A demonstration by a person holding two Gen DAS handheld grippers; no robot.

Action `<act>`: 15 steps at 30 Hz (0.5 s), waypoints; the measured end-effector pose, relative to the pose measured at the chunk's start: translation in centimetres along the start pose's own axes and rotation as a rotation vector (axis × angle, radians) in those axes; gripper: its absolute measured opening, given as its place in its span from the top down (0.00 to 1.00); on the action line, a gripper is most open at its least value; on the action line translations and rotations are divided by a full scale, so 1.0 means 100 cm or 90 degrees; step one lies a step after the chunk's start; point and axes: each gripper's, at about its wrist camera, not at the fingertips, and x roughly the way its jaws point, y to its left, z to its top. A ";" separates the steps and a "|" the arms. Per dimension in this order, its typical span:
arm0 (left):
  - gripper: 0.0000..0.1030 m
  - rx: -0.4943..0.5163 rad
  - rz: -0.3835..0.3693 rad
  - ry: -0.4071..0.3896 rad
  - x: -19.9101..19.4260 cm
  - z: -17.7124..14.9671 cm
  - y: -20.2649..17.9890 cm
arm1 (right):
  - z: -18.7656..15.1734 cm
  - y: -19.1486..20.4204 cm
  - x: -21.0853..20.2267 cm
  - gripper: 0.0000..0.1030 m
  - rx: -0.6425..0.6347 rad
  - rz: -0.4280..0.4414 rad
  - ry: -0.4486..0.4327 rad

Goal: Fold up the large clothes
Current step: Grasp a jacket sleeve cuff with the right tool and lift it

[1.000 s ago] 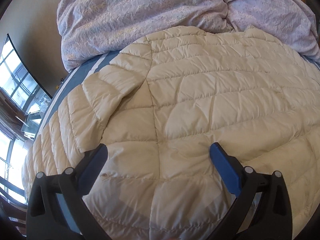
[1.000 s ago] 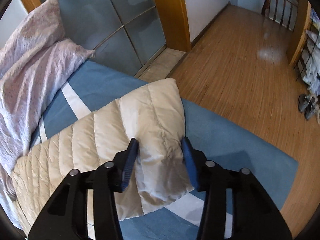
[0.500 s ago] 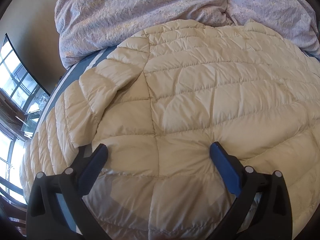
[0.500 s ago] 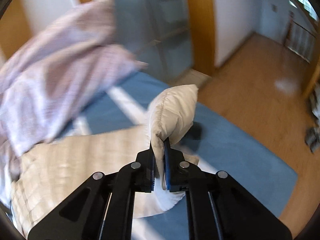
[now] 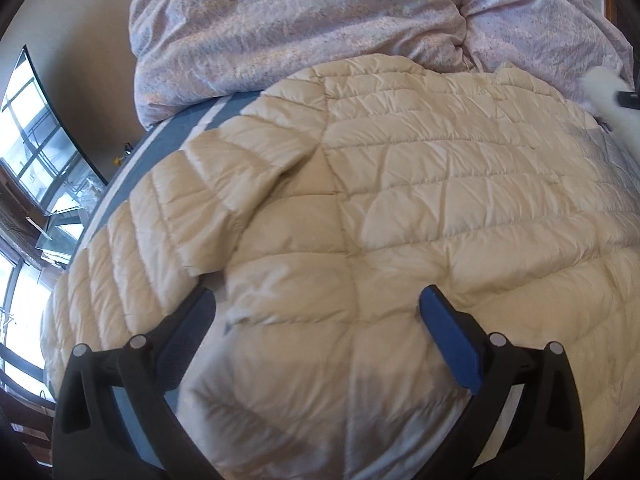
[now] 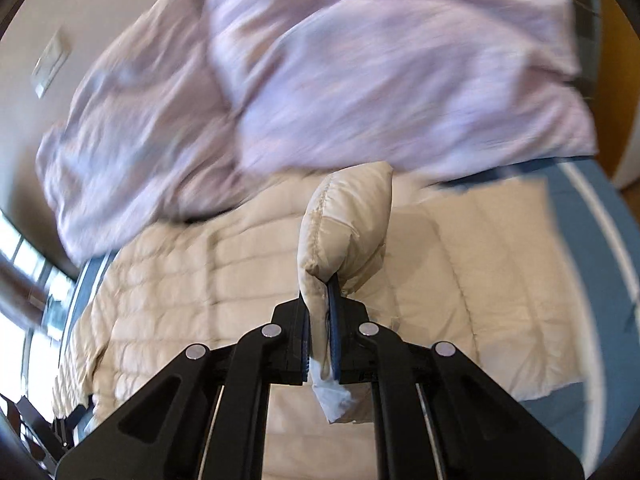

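A cream quilted down jacket point(image 5: 420, 208) lies spread flat on a blue bed. Its left sleeve point(image 5: 224, 184) is folded in over the body. My left gripper point(image 5: 316, 316) is open, its fingers low over the jacket's near part, holding nothing. My right gripper point(image 6: 320, 312) is shut on the jacket's right sleeve end point(image 6: 344, 224) and holds it lifted above the jacket's body point(image 6: 208, 280). The right gripper and lifted sleeve show at the far right edge of the left wrist view point(image 5: 616, 100).
A crumpled lilac duvet point(image 5: 320, 20) is piled along the far side of the bed, touching the jacket's far edge; it also shows in the right wrist view point(image 6: 360, 80). The blue bed cover with white stripes point(image 6: 580, 240) shows at the right. Windows point(image 5: 36, 140) lie beyond the bed's left edge.
My right gripper closed on the sleeve end, lifted it and swung left over the jacket. My left gripper stayed open and drew back a little over the jacket.
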 end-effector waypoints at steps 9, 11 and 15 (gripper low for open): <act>0.02 -0.063 -0.036 -0.007 -0.015 -0.002 0.048 | -0.040 0.111 0.058 0.92 -0.114 0.053 0.083; 0.02 -0.074 -0.031 -0.008 -0.016 -0.004 0.056 | -0.050 0.125 0.062 0.89 -0.139 0.052 0.092; 0.02 -0.092 0.010 -0.018 -0.020 -0.006 0.072 | -0.062 0.146 0.053 0.49 -0.179 0.090 0.106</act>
